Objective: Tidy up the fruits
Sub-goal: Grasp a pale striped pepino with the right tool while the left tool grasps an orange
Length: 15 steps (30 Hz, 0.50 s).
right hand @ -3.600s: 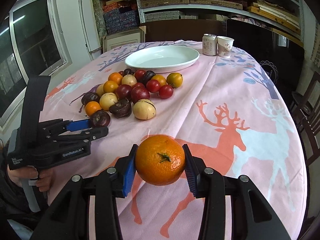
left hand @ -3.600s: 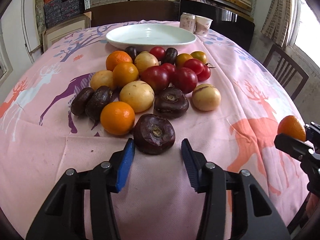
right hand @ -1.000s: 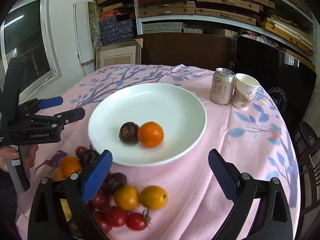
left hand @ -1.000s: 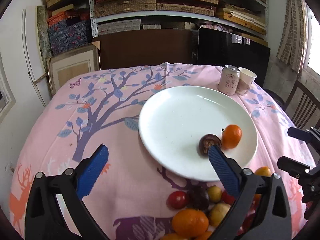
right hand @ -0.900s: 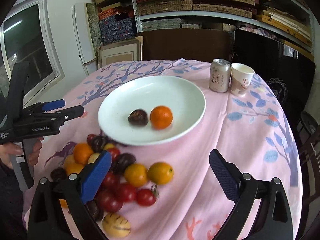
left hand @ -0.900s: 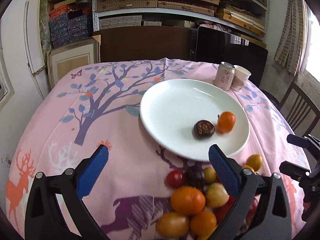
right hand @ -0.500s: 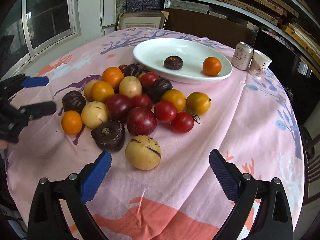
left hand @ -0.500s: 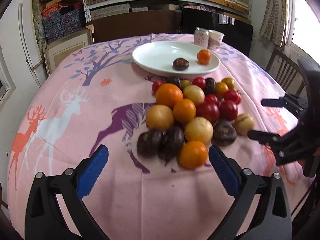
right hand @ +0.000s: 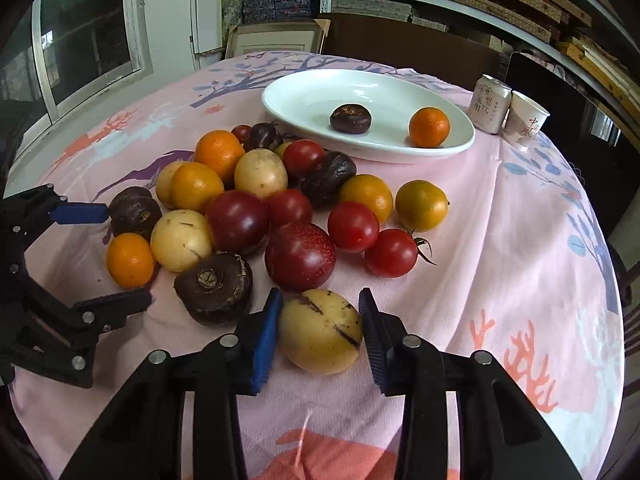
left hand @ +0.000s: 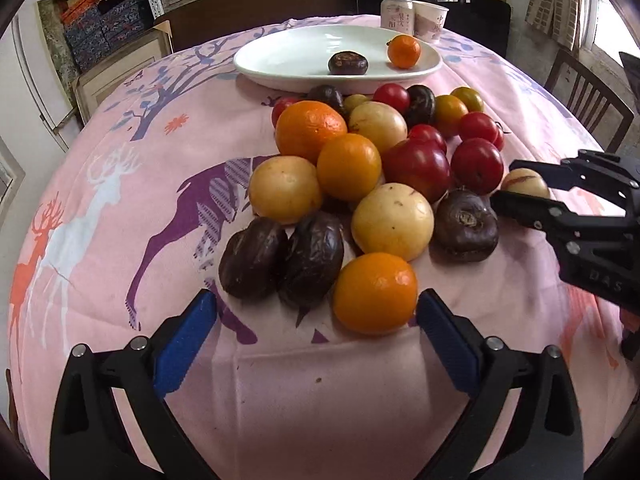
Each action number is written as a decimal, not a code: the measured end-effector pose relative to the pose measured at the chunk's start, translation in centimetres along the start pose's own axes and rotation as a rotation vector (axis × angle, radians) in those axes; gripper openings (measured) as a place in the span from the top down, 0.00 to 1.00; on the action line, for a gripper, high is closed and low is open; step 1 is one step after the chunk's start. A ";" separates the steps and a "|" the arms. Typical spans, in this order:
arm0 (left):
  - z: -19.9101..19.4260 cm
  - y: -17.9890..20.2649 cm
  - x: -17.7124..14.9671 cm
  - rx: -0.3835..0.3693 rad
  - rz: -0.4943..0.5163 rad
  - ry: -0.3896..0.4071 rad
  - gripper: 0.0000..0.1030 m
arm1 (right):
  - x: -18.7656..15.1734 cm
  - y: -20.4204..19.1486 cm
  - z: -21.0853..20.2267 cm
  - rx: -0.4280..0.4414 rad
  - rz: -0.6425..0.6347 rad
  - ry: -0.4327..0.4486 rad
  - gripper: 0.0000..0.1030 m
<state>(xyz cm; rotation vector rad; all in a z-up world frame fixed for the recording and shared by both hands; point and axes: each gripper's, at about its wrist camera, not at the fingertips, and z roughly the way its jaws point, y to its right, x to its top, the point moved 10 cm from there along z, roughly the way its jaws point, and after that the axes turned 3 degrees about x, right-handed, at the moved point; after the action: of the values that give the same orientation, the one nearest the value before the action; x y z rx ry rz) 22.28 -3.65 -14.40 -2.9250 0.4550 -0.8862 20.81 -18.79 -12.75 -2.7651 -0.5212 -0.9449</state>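
Observation:
A pile of oranges, red tomatoes, yellow and dark purple fruits lies on the pink tablecloth. My right gripper (right hand: 318,322) has its jaws closing around a speckled yellow fruit (right hand: 320,330) at the pile's near edge; both pads touch its sides. My left gripper (left hand: 316,300) is open, its blue pads standing either side of a small orange (left hand: 374,292) without touching it. Behind the pile, the white plate (right hand: 288,96) holds one dark fruit (right hand: 350,119) and one small orange (right hand: 429,127).
A drink can (right hand: 490,104) and a paper cup (right hand: 526,120) stand beyond the plate at the right. Shelves with boxes and a dark cabinet are behind the table. A wooden chair (left hand: 588,96) stands at the table's right edge.
Both grippers drew back from the plate and came down at the near side of the pile. The right jaws went from wide open to closed around the yellow fruit; the left stayed open.

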 end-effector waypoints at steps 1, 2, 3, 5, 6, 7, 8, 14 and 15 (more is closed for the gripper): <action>0.1 -0.1 0.1 -0.004 -0.028 -0.002 0.04 | 0.0 0.1 -0.5 0.013 0.016 0.015 0.62; 0.3 0.0 0.2 -0.016 -0.050 -0.006 0.07 | 0.0 0.4 -0.9 0.015 0.028 0.030 0.62; 0.3 0.2 0.1 -0.030 -0.077 -0.012 0.10 | 0.0 0.8 -1.3 0.013 0.037 0.044 0.62; 0.1 0.4 0.2 -0.017 -0.107 -0.003 0.17 | 0.2 1.8 -2.0 -0.001 0.056 0.075 0.62; 0.0 0.6 0.3 -0.013 -0.117 0.004 0.23 | 0.2 2.4 -2.3 -0.006 0.069 0.089 0.62; 0.0 0.6 0.3 -0.005 -0.130 0.007 0.25 | 0.3 2.9 -2.4 -0.005 0.088 0.101 0.62; -0.1 0.6 0.3 0.005 -0.153 0.012 0.33 | 0.2 3.4 -2.5 0.002 0.113 0.111 0.62; -1.3 2.0 -0.5 -0.015 -0.148 0.033 0.54 | 0.4 4.7 -3.3 0.038 0.176 0.154 0.61; -1.4 2.1 -0.6 -0.009 -0.141 0.035 0.57 | 0.4 4.7 -3.3 0.041 0.175 0.157 0.61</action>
<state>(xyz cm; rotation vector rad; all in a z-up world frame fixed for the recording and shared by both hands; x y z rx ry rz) 20.46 -5.47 -13.86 -2.9852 0.2572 -0.9541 21.06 -23.96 -10.14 -2.6198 -0.2663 -1.0838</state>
